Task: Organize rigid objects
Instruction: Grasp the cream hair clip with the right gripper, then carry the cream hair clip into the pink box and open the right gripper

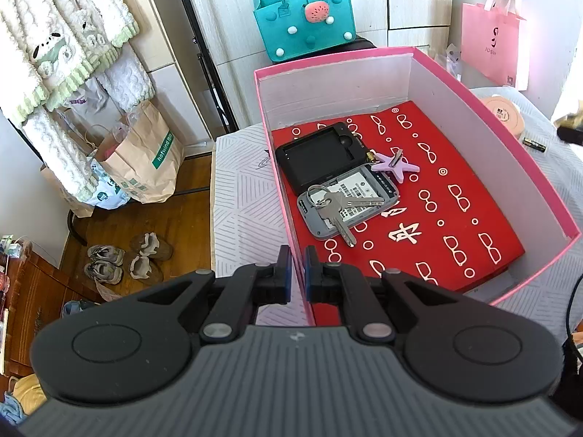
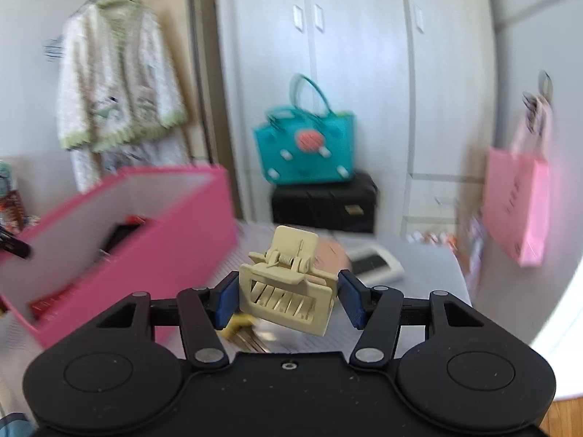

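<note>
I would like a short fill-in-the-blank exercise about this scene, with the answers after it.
1. The right hand-held gripper holds a beige hair ____.
2. The left hand-held gripper pinches the wall of the ____ box.
3. The keys lie on a grey ____.

Answers: clip; pink; phone

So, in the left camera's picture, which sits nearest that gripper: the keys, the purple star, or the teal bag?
1. Keys, in the pink box, just ahead of the left gripper.
2. Purple star, deeper in the box.
3. Teal bag, beyond the box.
</note>
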A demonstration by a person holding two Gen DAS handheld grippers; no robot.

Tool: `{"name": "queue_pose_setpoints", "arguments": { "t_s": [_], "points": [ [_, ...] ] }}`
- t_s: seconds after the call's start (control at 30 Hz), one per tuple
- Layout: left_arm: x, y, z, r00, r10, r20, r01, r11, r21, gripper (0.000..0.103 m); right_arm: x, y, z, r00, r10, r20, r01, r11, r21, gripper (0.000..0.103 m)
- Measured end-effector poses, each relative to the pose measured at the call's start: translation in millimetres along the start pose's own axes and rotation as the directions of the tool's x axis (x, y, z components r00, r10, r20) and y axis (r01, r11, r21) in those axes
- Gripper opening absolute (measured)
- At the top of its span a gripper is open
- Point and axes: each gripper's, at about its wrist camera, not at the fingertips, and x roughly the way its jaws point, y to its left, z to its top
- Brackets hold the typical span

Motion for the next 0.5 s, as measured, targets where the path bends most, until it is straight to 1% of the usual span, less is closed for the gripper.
{"name": "queue_pose_setpoints", "arguments": {
  "t_s": [0.13, 0.27, 0.33, 0.4, 0.47, 0.5],
  "points": [
    [0.2, -0.4, 0.3, 1.0, -0.002, 0.001, 0.002, 1.0, -0.003, 0.006, -5.9, 15.2, 29.9, 0.994, 0.107, 0.032, -0.106, 0.994, -0.031, 0.063],
    [0.8, -0.4, 0.9, 1.0, -0.007, 0.001, 0.007, 1.0, -0.009, 0.006, 1.1, 37.9, 57.0, 0.98, 0.195, 0.05, -0.189, 0.977, -0.102, 0.063],
    [0.8, 0.0, 0.8, 1.0, -0.008, 0.001, 0.008, 1.0, -0.012, 0.006, 10.7, 49.3, 68.7, 0.97, 0.241, 0.035, -0.233, 0.961, -0.146, 0.063],
    [1.5, -0.4, 1.0, 1.0, -0.008, 0.004, 0.008, 1.0, -0.015, 0.006, 26.0, 63.6, 81.0, 0.959, 0.284, -0.001, -0.278, 0.938, -0.206, 0.063],
    [1.8, -0.2, 0.5, 1.0, -0.008, 0.006, 0.008, 1.0, -0.021, 0.006, 41.0, 79.2, 89.4, 0.956, 0.292, -0.018, -0.286, 0.921, -0.265, 0.063],
    [1.7, 0.4, 0.1, 1.0, -0.009, 0.008, 0.009, 1.0, -0.022, 0.006, 52.0, 87.5, 93.4, 0.954, 0.296, -0.051, -0.297, 0.905, -0.303, 0.063]
  ]
}}
